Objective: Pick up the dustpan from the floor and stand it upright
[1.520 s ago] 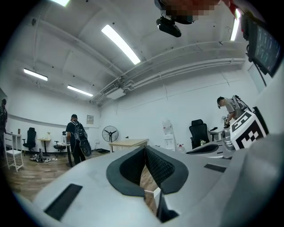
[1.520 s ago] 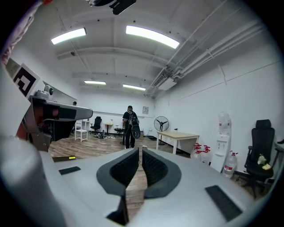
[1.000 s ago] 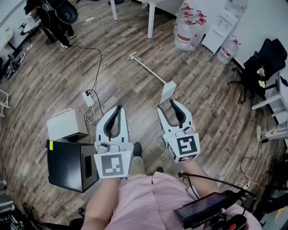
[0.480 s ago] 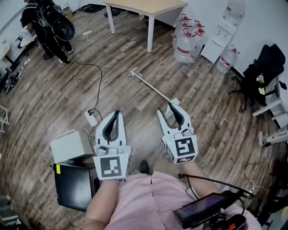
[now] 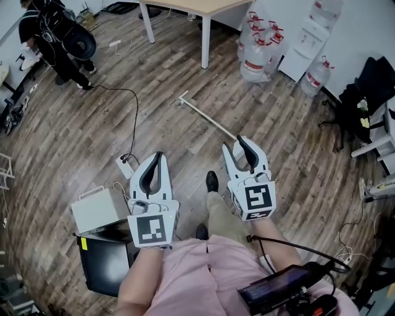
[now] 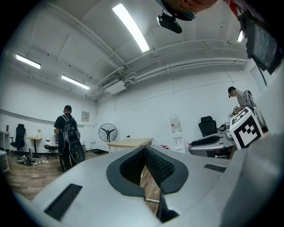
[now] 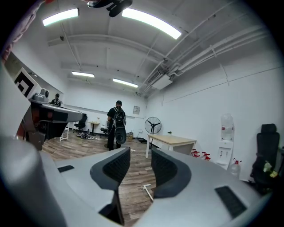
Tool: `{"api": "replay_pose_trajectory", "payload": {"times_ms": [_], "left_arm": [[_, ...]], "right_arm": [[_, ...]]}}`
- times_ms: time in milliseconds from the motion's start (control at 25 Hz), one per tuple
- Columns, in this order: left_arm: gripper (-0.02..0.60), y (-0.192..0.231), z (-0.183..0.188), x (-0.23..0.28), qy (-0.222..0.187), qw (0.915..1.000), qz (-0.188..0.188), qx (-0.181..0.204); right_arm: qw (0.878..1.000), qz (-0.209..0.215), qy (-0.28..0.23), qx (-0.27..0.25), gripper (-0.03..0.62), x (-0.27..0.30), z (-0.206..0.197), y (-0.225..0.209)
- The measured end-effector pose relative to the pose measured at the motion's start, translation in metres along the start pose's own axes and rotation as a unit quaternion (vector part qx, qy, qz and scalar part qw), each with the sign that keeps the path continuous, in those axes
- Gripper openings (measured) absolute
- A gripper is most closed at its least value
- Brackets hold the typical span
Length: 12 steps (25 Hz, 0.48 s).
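Note:
The dustpan lies flat on the wood floor; its long white handle [image 5: 207, 117] runs from the upper left down to the pan [image 5: 229, 149], which is mostly hidden behind my right gripper [image 5: 245, 145]. That gripper hovers over the pan end, open, with nothing between its fingers. In the right gripper view the handle's T-shaped end [image 7: 146, 189] shows on the floor below the open right gripper [image 7: 140, 154]. My left gripper [image 5: 158, 157] hangs to the left of the dustpan, shut and empty. The left gripper [image 6: 144, 150] has its pads meeting at the tips.
A wooden table [image 5: 203, 7] and several water bottles [image 5: 253, 49] stand ahead. A person with a backpack [image 5: 62, 37] is at the far left. A power strip [image 5: 125, 165], white box [image 5: 95, 210] and black box [image 5: 108, 262] lie left. An office chair [image 5: 364, 92] stands right. My shoe [image 5: 212, 181] steps forward.
I have walked forward: the dustpan's pan has slid under my right gripper, the boxes have dropped back to my left, and one foot is now out in front. Both jaws are unchanged.

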<state>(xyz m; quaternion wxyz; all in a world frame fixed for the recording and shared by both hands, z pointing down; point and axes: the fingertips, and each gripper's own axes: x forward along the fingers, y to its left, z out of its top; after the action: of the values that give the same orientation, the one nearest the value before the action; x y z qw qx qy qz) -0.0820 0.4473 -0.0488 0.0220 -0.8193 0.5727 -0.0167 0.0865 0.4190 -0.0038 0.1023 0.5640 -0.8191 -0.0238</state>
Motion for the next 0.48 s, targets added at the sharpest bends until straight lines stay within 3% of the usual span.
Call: {"api": "replay_pose_trajectory", "payload": {"times_ms": [480], "left_arm": [[0.014,0.027,-0.036,0.163,0.053,0.9986,0.002,0.007]], "right_arm": [[0.999,0.008,0.04,0.028,0.142,0.153,-0.032,-0.09]]}}
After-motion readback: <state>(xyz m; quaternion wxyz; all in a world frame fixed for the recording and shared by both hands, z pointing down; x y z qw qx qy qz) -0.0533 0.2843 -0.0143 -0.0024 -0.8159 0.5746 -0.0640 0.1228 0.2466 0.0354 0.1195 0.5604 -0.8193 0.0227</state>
